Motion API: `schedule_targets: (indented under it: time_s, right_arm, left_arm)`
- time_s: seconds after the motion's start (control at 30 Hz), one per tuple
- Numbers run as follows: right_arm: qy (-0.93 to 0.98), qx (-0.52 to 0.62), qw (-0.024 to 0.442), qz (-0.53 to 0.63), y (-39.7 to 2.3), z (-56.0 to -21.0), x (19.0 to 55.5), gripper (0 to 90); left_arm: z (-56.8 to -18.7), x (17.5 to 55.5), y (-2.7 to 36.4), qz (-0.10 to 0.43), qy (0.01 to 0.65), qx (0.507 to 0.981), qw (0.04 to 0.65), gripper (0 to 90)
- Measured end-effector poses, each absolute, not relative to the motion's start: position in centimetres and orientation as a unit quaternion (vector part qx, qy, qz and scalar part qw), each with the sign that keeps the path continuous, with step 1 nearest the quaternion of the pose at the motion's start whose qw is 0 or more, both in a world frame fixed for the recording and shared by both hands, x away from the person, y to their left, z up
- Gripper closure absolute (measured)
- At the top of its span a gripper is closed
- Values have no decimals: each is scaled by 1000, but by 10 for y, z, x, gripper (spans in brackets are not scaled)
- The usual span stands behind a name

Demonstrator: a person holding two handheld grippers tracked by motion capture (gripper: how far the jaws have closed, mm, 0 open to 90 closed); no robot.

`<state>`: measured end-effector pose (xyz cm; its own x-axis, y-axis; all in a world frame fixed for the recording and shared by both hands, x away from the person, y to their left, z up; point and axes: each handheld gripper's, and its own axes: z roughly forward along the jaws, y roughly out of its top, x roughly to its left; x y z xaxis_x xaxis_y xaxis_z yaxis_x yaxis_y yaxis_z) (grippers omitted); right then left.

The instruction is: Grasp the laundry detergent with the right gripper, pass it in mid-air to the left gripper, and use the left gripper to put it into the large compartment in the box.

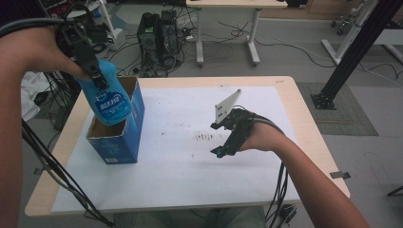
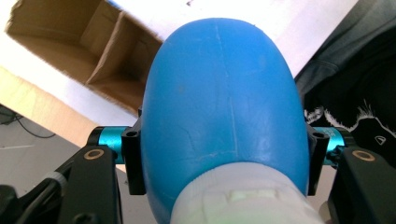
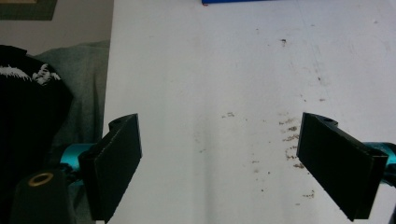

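- The blue bottle (image 2: 224, 102) in my left gripper (image 1: 95, 71) looks like smooth plastic with a faint sheen and a moulded seam; its white cap (image 2: 243, 198) is matt.
- The blue box (image 1: 119, 133) is cardboard, raw brown and fibrous inside.
- My right gripper (image 3: 233, 163) has matt black pads (image 3: 119, 163) with a fine rough grain.
- The table (image 1: 299, 114) has a pale wood-look edge, and the white sheet (image 1: 180, 180) on it is matt, speckled brown.

The left black two-jaw gripper (image 2: 224, 158) has flat black jaws on teal anodised bars with brass-ringed screw holes. The right black two-jaw gripper (image 3: 233, 163) matches, carrying a grey three-cornered plate (image 1: 227, 106) dotted with small holes. Black cables (image 1: 280, 190) trail from both. The forearms are bare.
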<state>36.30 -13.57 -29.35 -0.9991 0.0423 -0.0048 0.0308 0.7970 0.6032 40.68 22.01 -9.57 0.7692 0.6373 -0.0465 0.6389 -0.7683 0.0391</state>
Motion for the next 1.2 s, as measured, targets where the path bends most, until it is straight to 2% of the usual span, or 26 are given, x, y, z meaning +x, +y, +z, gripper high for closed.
schedule_targets:
  time_s: [0.47, 0.9, 1.2]
  right_arm:
    - [949, 22, 8, 315, -136, -298, 363, 132]
    - [949, 26, 7, 315, -137, -299, 362, 132]
    - [950, 22, 6, 312, -135, -303, 361, 132]
  left_arm:
    - [-117, 424, 239, -12, 326, 945, -6, 377]
    - [-161, 435, 245, -34, 380, 924, -11, 377]
    - [-197, 441, 244, -41, 373, 927, -22, 377]
